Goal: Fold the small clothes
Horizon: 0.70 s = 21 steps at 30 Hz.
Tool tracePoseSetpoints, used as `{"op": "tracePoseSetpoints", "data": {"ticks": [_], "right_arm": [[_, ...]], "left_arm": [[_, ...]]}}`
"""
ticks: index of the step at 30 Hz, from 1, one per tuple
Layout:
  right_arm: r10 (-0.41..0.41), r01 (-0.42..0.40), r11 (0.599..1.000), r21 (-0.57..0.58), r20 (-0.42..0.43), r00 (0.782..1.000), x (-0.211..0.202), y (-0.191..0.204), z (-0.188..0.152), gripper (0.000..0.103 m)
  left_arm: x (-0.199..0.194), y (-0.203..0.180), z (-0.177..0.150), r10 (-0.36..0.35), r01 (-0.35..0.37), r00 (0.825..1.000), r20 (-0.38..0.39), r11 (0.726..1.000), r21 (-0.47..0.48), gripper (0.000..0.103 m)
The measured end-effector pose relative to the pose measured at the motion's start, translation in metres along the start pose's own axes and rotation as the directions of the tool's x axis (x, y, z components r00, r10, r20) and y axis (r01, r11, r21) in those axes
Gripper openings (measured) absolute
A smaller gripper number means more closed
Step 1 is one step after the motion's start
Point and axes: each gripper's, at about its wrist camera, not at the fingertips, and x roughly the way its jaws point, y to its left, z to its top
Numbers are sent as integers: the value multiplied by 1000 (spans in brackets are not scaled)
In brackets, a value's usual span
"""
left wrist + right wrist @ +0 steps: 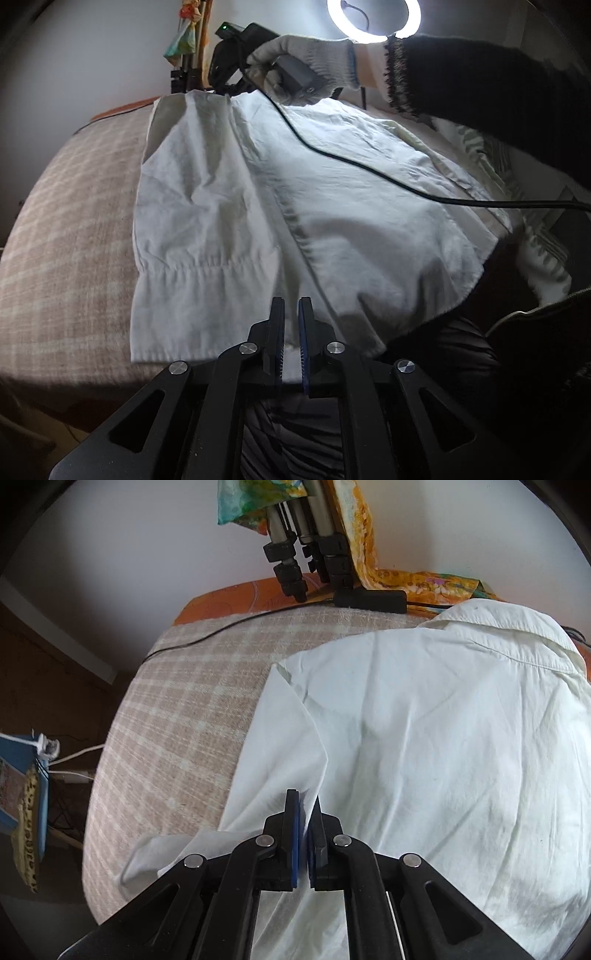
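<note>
Right wrist: shirt edge between jaws.

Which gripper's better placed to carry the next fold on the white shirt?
Probably right. The right gripper is shut on a fold of the white shirt by its sleeve; the left gripper is nearly closed at the hem, and I can't tell whether it pinches cloth.

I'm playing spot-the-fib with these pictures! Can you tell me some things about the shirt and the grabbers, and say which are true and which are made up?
1. The shirt is white. True.
2. The shirt lies on a bare wooden floor. False: it lies on a beige checked cloth.
3. The right gripper has its jaws nearly together on a fold of the shirt. True.
4. The gloved hand is bare. False: it wears a grey knit glove.
5. A black cable crosses over the shirt. True.
</note>
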Motion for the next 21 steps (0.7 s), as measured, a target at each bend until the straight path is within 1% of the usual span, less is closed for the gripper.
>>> {"op": "tracePoseSetpoints", "data": {"ticks": [2,3,4,5,7,8,10,11,12,14,17,18,19,21], "right_arm": [[-70,70,996,-56,8,998,4,6,-2,5],[-118,119,989,-91,17,993,5,8,-2,6],[-147,149,983,-112,22,989,4,9,-3,14],[-164,166,979,-120,27,986,3,10,-3,17],[-175,179,977,-118,45,984,-5,9,-6,29],[-192,199,973,-121,62,979,-11,9,-8,30],[-216,229,965,-130,110,970,-27,11,-15,33],[-212,230,963,-139,138,968,-36,14,-21,33],[-185,208,967,-144,158,970,-44,14,-26,35],[-77,107,979,-172,172,982,-58,19,-41,35],[10,38,962,-271,171,985,-63,36,-64,34],[21,28,951,-309,155,988,-59,44,-71,32],[10,37,940,-340,137,991,-53,49,-77,31],[-38,78,921,-381,111,993,-37,57,-89,31]], "left_arm": [[-16,2,-6,3,-2,1000,16,1000,-28,27],[-24,6,-8,7,-6,1000,26,999,-48,27],[-33,14,-12,19,-16,999,38,996,-84,27],[-38,22,-15,38,-33,998,41,993,-118,27],[-45,41,-21,76,-66,996,43,977,-202,27],[-48,52,-24,90,-76,995,45,965,-251,27],[-47,65,-27,106,-87,993,44,946,-313,27],[-46,69,-27,115,-93,992,49,941,-325,27],[-44,69,-26,122,-99,991,52,940,-328,27],[-39,72,-25,120,-95,991,54,936,-338,27],[-28,69,-21,118,-93,992,53,934,-346,27],[-27,69,-20,119,-95,992,50,934,-345,27],[-26,69,-19,121,-97,991,48,933,-346,27],[-27,70,-21,123,-100,991,43,929,-355,27]]}}
